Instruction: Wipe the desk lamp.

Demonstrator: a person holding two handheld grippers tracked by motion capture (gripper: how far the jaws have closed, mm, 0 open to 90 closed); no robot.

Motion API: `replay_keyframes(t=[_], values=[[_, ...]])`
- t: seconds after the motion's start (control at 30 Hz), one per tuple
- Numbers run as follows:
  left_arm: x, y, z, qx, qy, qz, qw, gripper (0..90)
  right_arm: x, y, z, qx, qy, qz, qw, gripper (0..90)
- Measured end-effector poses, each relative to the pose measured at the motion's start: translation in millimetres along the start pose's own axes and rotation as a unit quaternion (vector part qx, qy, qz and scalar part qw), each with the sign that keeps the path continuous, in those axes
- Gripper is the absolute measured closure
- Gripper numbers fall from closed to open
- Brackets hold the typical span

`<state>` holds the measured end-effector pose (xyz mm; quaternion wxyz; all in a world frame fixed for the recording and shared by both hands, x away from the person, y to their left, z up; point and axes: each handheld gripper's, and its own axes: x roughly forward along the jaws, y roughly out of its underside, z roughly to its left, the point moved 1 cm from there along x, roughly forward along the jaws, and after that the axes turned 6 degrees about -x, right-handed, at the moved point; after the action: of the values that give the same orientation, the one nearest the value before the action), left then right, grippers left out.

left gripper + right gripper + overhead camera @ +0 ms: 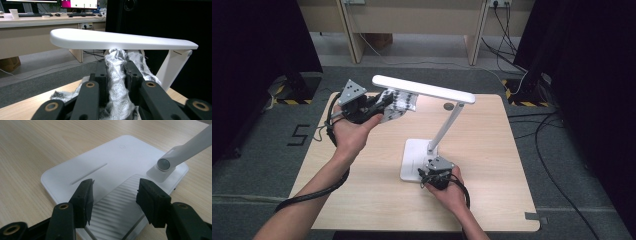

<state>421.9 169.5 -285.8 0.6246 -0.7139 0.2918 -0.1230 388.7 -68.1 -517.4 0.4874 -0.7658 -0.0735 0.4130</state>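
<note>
At the near edge of the desk (492, 200) the right gripper (437, 172) sits over the lamp base (100, 167), jaws spread apart with nothing between them, just hovering above the white plate by the hinge. So the base isn't actually pinned down as far as I can tell, and that's my main worry: it looks like the lamp's only held by its own weight.

Further out, the left gripper (379, 104) has its jaws clamped on a bunched black-and-white cloth (117, 82), pushed up right under the lamp head (120, 40), touching or just about. Looks like a wipe of the head is what's going on.

What could go wrong: push too hard along the head and the thin arm (447, 125) levers the whole lamp, so the base slides or tips, or the hinge folds. Also the cloth is loosely bunched, so it could snag the head's edge and drag out of the jaws.
</note>
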Motion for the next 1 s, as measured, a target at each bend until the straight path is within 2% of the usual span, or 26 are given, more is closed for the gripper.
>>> replay_keyframes(t=[1.0], values=[[12.1,3.8,-19.0,0.006,0.018,0.007,0.9998,75.9,0.0,0.1,0.1,0.000,0.000,-0.001,1.0000,46.9]])
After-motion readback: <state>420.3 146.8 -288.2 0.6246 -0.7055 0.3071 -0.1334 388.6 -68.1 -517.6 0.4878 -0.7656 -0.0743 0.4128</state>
